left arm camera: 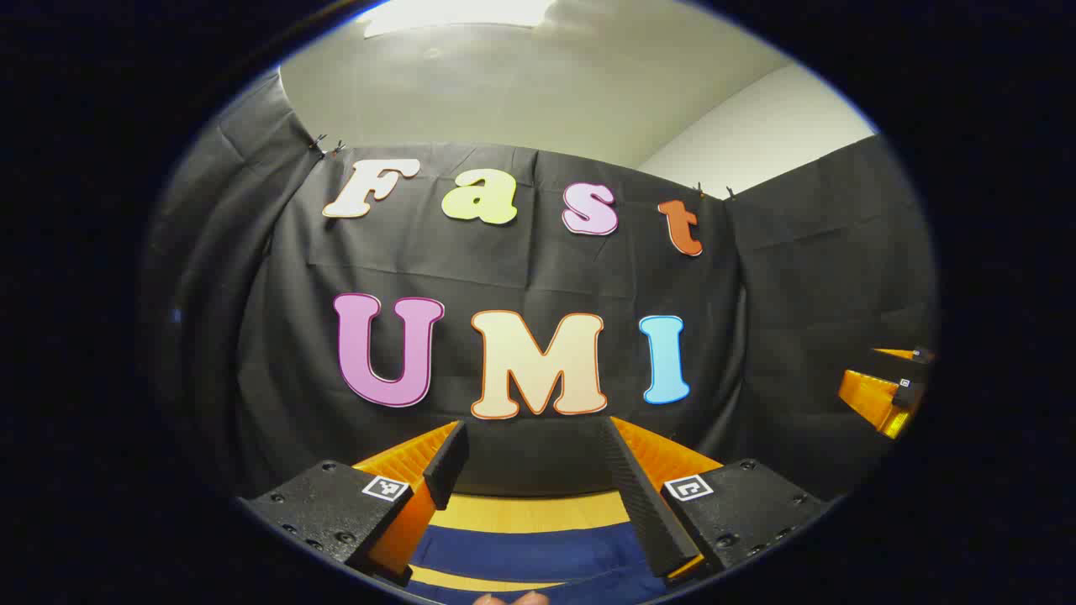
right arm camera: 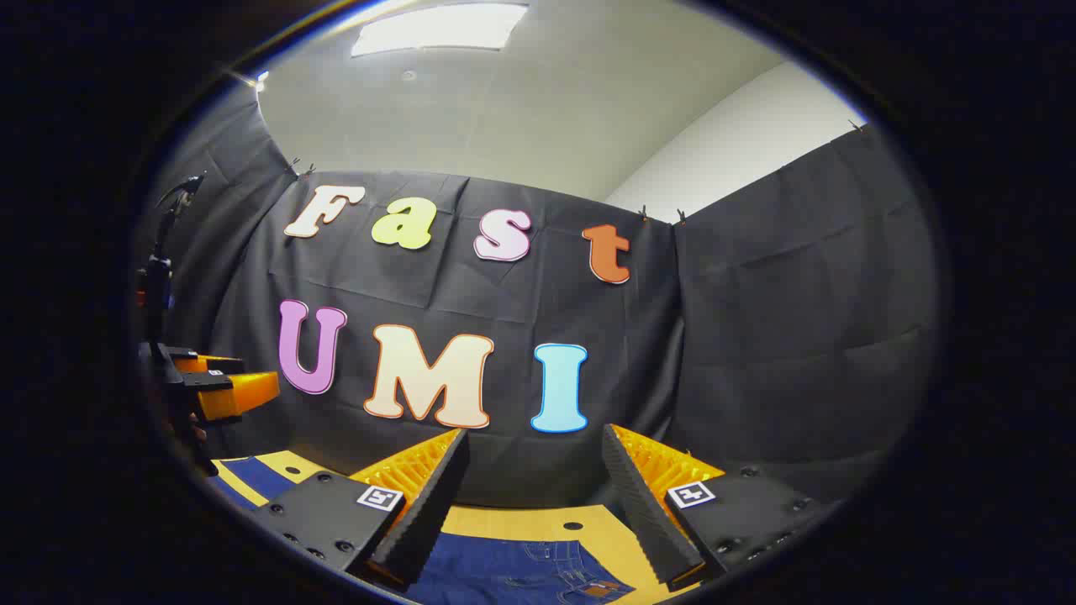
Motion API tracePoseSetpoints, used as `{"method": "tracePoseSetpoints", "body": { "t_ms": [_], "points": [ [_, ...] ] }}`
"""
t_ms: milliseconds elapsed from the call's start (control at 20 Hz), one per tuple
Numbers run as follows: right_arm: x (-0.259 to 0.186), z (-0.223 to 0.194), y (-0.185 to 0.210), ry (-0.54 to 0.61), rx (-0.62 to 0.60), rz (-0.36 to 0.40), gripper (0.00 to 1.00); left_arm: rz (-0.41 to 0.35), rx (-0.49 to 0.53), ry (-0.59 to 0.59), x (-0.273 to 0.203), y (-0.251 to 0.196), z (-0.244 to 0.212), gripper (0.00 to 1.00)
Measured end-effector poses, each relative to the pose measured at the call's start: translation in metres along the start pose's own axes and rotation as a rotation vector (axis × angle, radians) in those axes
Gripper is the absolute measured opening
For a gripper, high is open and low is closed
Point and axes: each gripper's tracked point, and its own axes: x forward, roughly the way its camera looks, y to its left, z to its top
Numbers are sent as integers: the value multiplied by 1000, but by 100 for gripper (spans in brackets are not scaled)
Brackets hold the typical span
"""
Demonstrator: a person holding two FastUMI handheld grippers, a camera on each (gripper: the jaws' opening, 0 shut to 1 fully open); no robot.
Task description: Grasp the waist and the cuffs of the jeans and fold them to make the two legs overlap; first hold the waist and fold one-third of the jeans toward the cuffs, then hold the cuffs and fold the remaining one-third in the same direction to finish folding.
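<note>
Hovering above the table with nothing between its fingers, the left gripper (left arm camera: 534, 458) has its jaws spread wide. Just below and between those jaws, in the left gripper view, the blue jeans (left arm camera: 530, 555) lie flat on the yellow table (left arm camera: 538, 511), a strip of bare tabletop showing beyond the cloth. Fingertips of a hand (left arm camera: 513, 599) peek in at the very bottom edge, nearer than the jaws. Far off to the right of the jaws, the other gripper's fingers show against the black cloth wall (left arm camera: 521, 269).

In the right gripper view, the right gripper (right arm camera: 534, 466) is likewise released, jaws parted and empty. Below and between them lie the jeans (right arm camera: 513, 571), their stitched pocket area and a small leather-coloured patch toward the right jaw. Beyond, bare table (right arm camera: 555, 525), then the wall (right arm camera: 756, 336). Far left of the jaws sits the left gripper (right arm camera: 227, 386), above another piece of blue denim.
</note>
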Motion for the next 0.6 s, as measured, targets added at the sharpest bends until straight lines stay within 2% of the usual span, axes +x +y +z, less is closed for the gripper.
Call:
{"method": "tracePoseSetpoints", "body": {
  "t_ms": [50,100,250,300,600],
  "points": [
    [-1,2,2,-3,3,4,100,5,2,3,1,5,-2,93],
    [-2,5,4,-7,9,13,96,9,6,1,1,7,0,94],
    [3,5,14,-8,21,34,100,18,14,4,-2,13,-2,94],
    [7,4,16,-5,21,42,98,20,19,6,-4,15,-4,94],
    [15,-10,15,9,-41,95,100,52,109,59,-14,45,-22,94]
  ]
}}
